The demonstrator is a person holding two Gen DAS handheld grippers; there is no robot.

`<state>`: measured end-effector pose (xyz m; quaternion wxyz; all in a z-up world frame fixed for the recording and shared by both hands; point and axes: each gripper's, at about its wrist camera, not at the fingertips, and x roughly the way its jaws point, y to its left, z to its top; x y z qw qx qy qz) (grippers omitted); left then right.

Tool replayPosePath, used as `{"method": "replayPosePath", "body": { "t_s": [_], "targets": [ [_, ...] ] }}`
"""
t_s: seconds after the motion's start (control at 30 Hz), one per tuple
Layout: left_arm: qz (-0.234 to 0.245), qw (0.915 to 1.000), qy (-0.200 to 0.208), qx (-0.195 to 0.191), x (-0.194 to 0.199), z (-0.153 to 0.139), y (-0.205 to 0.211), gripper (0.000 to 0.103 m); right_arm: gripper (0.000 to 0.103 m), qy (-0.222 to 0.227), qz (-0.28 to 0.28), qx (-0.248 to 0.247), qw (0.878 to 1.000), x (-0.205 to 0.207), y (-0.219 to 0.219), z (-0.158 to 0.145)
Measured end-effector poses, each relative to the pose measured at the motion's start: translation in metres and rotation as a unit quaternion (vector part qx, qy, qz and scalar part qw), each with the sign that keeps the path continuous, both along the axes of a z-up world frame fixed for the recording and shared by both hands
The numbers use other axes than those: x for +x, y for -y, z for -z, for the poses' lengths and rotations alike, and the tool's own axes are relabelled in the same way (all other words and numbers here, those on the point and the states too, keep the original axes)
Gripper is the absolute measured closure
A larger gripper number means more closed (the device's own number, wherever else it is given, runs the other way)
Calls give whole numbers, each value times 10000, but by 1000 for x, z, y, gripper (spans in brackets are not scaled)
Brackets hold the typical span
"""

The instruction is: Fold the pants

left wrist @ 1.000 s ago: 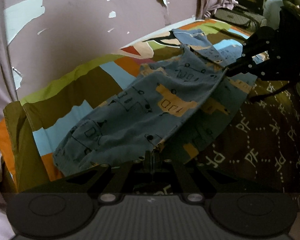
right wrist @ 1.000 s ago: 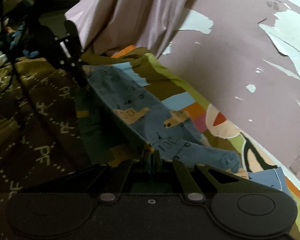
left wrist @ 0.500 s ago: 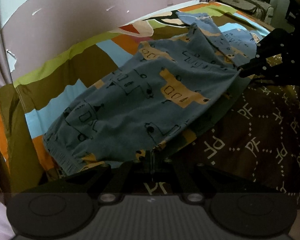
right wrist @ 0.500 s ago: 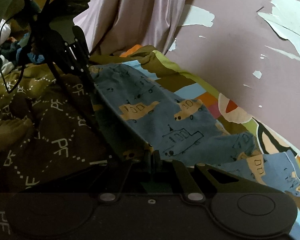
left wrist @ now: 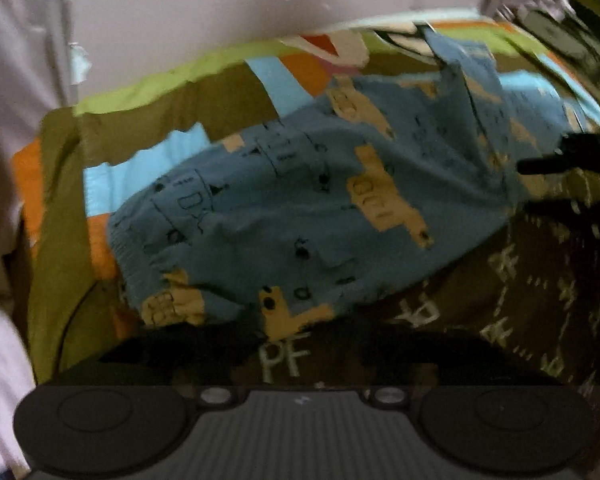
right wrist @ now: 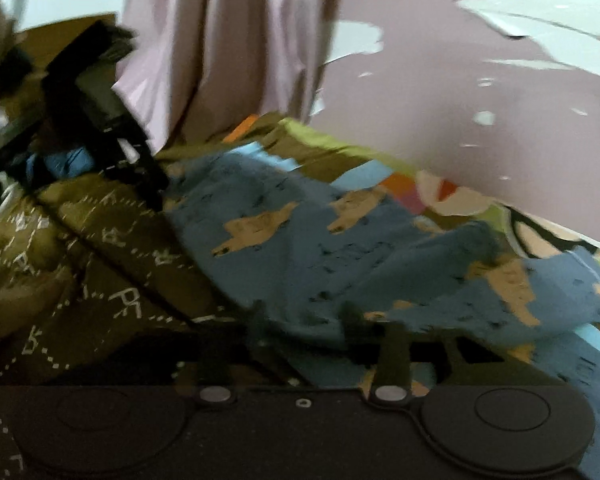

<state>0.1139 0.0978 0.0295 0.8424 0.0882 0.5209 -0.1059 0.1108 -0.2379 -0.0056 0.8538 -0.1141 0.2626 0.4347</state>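
Blue pants (left wrist: 324, 208) printed with tan vehicles lie folded lengthwise on the bed, also in the right wrist view (right wrist: 340, 252). My left gripper (left wrist: 300, 344) is open, its fingers spread wide just short of the pants' near edge, holding nothing. My right gripper (right wrist: 304, 320) is open, its fingertips (right wrist: 256, 312) resting over the pants' edge. The right gripper shows in the left wrist view (left wrist: 568, 160) at the far end, and the left gripper shows in the right wrist view (right wrist: 112, 132).
A brown blanket (left wrist: 540, 280) with white "PF" letters lies beside the pants on a patchwork sheet (left wrist: 148, 128). A mauve wall (right wrist: 460, 100) with peeling paint and a pink curtain (right wrist: 228, 52) border the bed.
Both grippers lowered the lifted pants' edge onto the bed and opened, letting the cloth go. The pants now lie flatter and both views are motion-blurred.
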Motion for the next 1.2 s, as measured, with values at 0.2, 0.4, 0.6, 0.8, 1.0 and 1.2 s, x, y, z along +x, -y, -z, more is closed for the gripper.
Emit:
{"method": "replayPosePath", "body": {
  "t_s": [0.2, 0.4, 0.6, 0.8, 1.0, 1.2],
  "targets": [
    [-528, 9966, 598, -194, -15, -29, 53, 17, 6, 653, 749, -30, 9950, -17, 33, -20],
    [-714, 9909, 1124, -205, -7, -37, 111, 6, 1, 518, 1487, -68, 9875, -26, 52, -33],
    [-914, 9860, 1394, -15, -7, -49, 137, 1, 1, 665, 2058, -319, 9758, -33, 59, -42],
    [-908, 9869, 1337, -14, 5, -62, 139, 0, 1, 471, 2769, -456, 9586, -11, 75, -40],
    [-597, 9883, 1378, -254, 16, -43, 150, 0, 1, 100, 3594, -575, 9314, 9, 103, -33],
    [190, 9867, 1417, -774, 33, -8, 175, 0, 1, -552, 3864, -403, 9198, 18, 131, -23]
  ]
}}
